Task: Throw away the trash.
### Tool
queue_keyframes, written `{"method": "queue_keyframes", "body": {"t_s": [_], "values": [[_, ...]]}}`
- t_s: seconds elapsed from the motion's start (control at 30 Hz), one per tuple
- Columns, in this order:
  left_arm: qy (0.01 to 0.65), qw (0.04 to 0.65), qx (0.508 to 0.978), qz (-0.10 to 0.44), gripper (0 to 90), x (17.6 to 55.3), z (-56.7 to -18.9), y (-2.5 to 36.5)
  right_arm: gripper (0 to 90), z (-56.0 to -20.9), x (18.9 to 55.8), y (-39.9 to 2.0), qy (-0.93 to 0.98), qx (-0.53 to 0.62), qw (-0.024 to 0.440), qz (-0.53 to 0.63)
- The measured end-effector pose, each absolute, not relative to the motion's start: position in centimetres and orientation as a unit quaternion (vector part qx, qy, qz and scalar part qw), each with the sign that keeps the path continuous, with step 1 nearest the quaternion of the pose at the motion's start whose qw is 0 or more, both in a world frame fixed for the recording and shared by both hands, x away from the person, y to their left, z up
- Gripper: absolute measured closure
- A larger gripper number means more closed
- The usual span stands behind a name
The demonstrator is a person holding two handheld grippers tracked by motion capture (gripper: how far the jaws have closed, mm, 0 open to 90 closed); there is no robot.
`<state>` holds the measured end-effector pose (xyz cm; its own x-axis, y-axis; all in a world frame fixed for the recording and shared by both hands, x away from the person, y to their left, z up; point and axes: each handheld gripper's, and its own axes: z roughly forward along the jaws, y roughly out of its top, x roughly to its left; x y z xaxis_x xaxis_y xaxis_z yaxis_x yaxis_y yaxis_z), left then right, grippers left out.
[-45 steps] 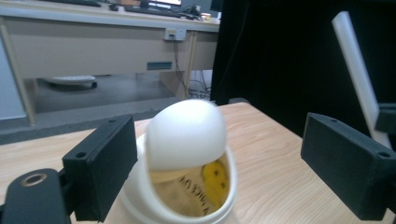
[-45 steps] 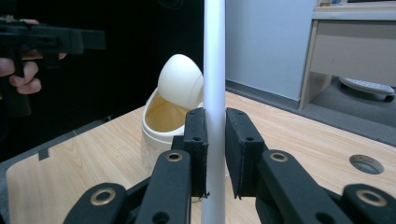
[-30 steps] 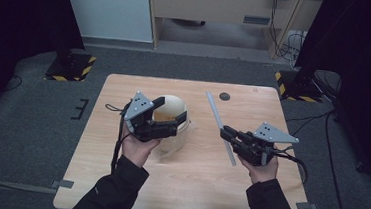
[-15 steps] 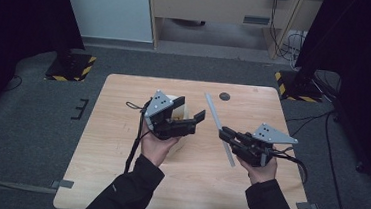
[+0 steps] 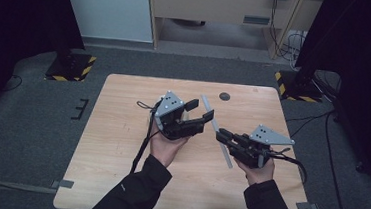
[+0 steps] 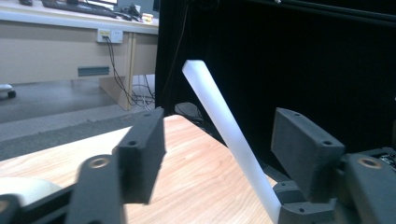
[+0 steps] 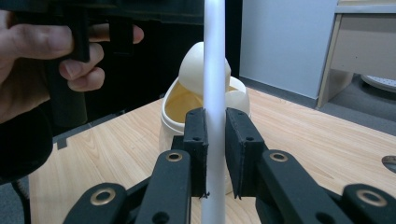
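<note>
I have the white rod (image 5: 216, 132) pinched in my right gripper (image 5: 221, 135): in the right gripper view its two black pads press on the rod (image 7: 214, 93) from either side, and the rod runs straight up between them. From the high view the rod lies as a long pale strip over the wooden table (image 5: 120, 144), slanting from the far middle of the table down to the near right, with my right hand (image 5: 256, 165) at its near end.

My left gripper (image 5: 200, 113) sits just left of the rod, near the table's middle, jaws pointing right toward it. Those jaws have just been closing and now stand at a medium gap. In the left gripper view the rod (image 6: 224, 130) leans across the gap between the two pads, closer to the right-hand pad, but neither pad is pressing on it, so the left tool grips nothing.

Behind the rod in the right gripper view stands a cream egg-shaped container (image 7: 205, 93) with its shell open, showing a yellowish inside, resting on the table beneath my left hand (image 7: 42, 60).

A small dark disc (image 5: 224, 96) lies at the far side of the table, apart from both tools.
</note>
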<state>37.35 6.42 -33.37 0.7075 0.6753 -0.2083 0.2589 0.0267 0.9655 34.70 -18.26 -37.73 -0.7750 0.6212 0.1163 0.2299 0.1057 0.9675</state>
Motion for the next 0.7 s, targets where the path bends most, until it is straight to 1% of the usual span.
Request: {"method": "queue_keyframes", "body": {"t_s": [0.13, 0.2, 0.23, 0.27, 0.3, 0.4, 0.7], "values": [[0.341, 0.628, 0.683, 0.156, 45.3, 37.39, -33.53, 6.11, 79.3, -37.71, 34.69, -18.26, 0.726, 0.292, 0.161, 0.602], [0.339, 0.628, 0.685, 0.149, 51.0, 37.39, -33.61, 5.98, 79.3, -37.74, 34.70, -18.23, 0.726, 0.291, 0.161, 0.602], [0.339, 0.628, 0.685, 0.146, 57.0, 37.38, -33.64, 5.91, 79.3, -37.75, 34.71, -18.21, 0.726, 0.290, 0.161, 0.602], [0.339, 0.628, 0.686, 0.143, 60.0, 37.36, -33.65, 5.87, 79.3, -37.75, 34.70, -18.21, 0.726, 0.290, 0.161, 0.603], [0.339, 0.629, 0.686, 0.140, 60.0, 37.36, -33.66, 5.84, 79.3, -37.75, 34.70, -18.21, 0.726, 0.290, 0.161, 0.603], [0.340, 0.628, 0.687, 0.132, 67.7, 37.39, -33.74, 5.70, 79.3, -37.73, 34.69, -18.22, 0.725, 0.289, 0.160, 0.604], [0.337, 0.641, 0.682, 0.102, 76.5, 37.18, -33.71, 5.49, 79.0, -38.02, 34.80, -17.90, 0.731, 0.289, 0.156, 0.598]]}}
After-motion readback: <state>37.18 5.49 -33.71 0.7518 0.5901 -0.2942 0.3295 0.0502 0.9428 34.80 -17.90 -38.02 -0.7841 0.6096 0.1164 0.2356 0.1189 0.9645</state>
